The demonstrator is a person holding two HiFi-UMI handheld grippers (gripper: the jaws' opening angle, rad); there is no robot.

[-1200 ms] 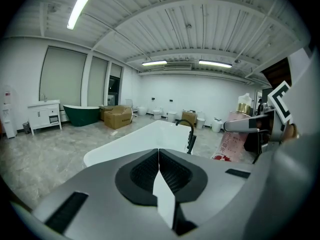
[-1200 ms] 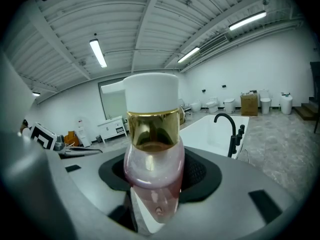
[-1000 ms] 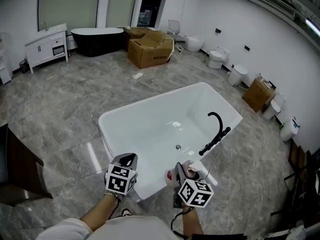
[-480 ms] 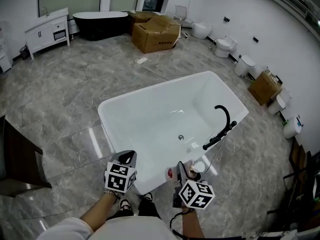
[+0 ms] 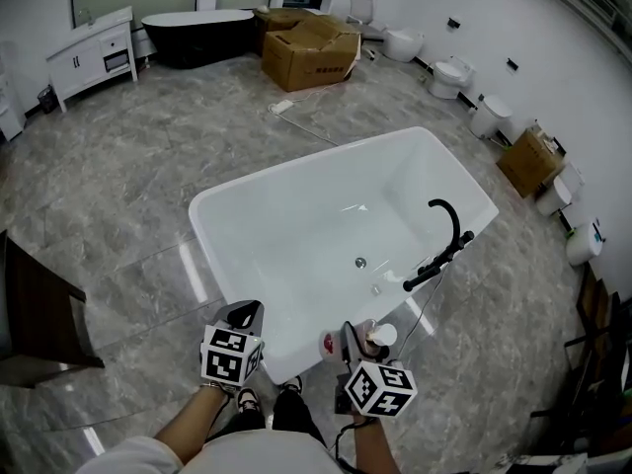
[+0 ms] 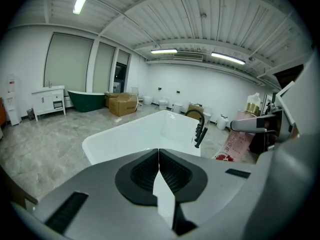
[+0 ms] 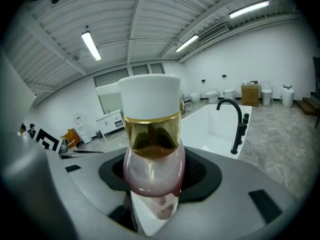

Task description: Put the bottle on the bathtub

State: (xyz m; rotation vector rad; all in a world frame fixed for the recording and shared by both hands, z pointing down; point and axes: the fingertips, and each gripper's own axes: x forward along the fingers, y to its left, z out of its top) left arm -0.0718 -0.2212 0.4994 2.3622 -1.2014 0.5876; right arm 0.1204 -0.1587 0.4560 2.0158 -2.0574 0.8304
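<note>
bottle (image 7: pixel 152 169) gripped in right gripper (image 5: pixel 349 348) jaws, lower part hidden | left gripper (image 6: pixel 159 155) jaws together, empty | bathtub (image 5: pixel 212 201) ahead

Left claw (image 6: pixel 158 154), jaws together and empty, faces the white bathtub (image 6: pixel 125 136); a pink bottle (image 6: pixel 239 143) shows right of the bathtub's black faucet (image 6: pixel 199 126).

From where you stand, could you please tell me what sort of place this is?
Probably a bathroom-fixtures showroom or storeroom: a white bathtub stands alone mid-room, toilets line the wall, and a second, dark bathtub sits beside cardboard boxes.
</note>
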